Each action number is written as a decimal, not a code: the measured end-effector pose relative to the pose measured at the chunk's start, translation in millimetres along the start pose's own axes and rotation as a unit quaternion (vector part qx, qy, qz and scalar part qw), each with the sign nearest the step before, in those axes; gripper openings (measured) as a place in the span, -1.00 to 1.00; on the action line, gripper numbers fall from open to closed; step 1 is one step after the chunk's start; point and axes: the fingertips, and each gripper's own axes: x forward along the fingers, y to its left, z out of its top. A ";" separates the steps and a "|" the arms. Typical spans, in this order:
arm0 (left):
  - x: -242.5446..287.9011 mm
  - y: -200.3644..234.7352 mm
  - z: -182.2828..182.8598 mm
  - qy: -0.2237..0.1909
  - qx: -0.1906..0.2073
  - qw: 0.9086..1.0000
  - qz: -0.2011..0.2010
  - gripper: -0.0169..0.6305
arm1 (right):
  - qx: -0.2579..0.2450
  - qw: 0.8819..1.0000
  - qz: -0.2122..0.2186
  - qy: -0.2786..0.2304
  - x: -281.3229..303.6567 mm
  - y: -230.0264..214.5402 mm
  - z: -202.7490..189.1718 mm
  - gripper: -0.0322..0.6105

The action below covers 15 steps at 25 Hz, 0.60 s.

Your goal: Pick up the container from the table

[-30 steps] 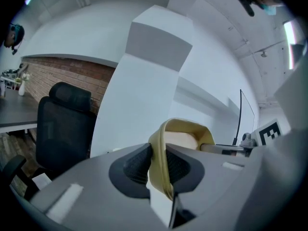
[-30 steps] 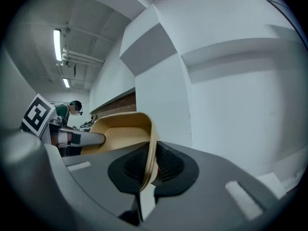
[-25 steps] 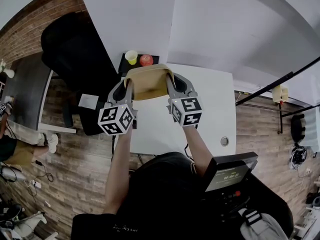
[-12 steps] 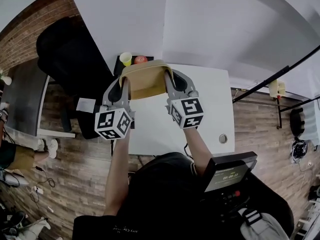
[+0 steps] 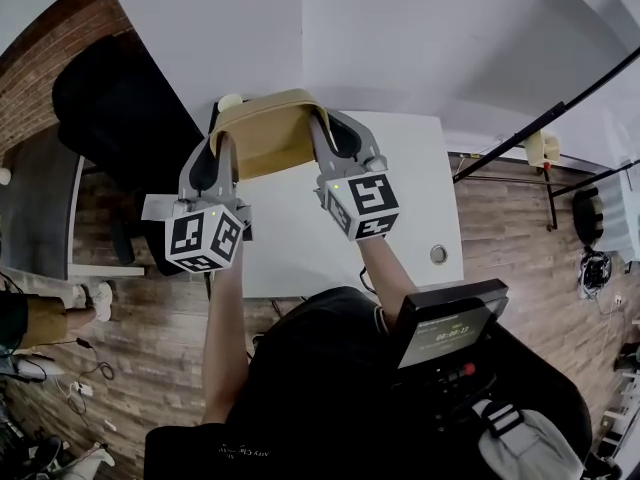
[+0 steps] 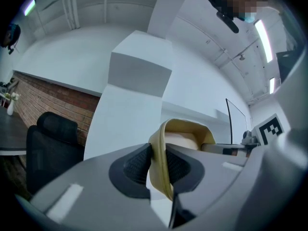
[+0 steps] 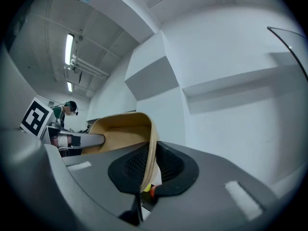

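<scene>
A tan, open-topped container (image 5: pixel 264 130) hangs in the air above the white table (image 5: pixel 400 208), held by both side walls. My left gripper (image 5: pixel 224 156) is shut on its left wall, which shows pinched between the black pads (image 6: pixel 137 165) as a thin yellowish rim (image 6: pixel 159 165). My right gripper (image 5: pixel 320 140) is shut on the right wall (image 7: pixel 151 150), squeezed between its ribbed pads (image 7: pixel 168 165). In the right gripper view the container's hollow inside (image 7: pixel 120 129) and the left gripper (image 7: pixel 77 139) show beyond. The container hides the far end of the table.
A black office chair (image 5: pixel 115 118) stands left of the table, with a dark desk (image 5: pixel 35 208) beyond it. A round grommet (image 5: pixel 438 254) sits in the tabletop at the right. A pale cup (image 5: pixel 230 101) peeks out behind the container. A black stand (image 5: pixel 450 328) is at the person's right.
Both grippers have risen with the container between them. It now covers the yellow cup, the red fruit and the dark tray that showed behind it a second ago.
</scene>
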 end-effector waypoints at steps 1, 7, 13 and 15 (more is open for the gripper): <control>-0.2 -1.7 2.4 -0.004 0.002 1.000 -0.001 -0.78 | -0.001 1.000 0.000 -0.003 -1.4 -0.3 2.5 -0.81; -1.3 -8.3 17.6 -0.033 0.018 0.999 -0.009 -0.78 | -0.010 0.999 -0.005 -0.032 -5.9 -0.1 17.5 -0.81; -0.9 -12.7 28.0 -0.051 0.030 0.998 -0.015 -0.78 | -0.013 0.998 -0.005 -0.060 -8.1 -0.8 30.3 -0.81; -1.7 -13.7 29.8 -0.055 0.032 0.998 -0.014 -0.78 | -0.014 0.998 -0.003 -0.061 -9.4 -0.8 29.7 -0.81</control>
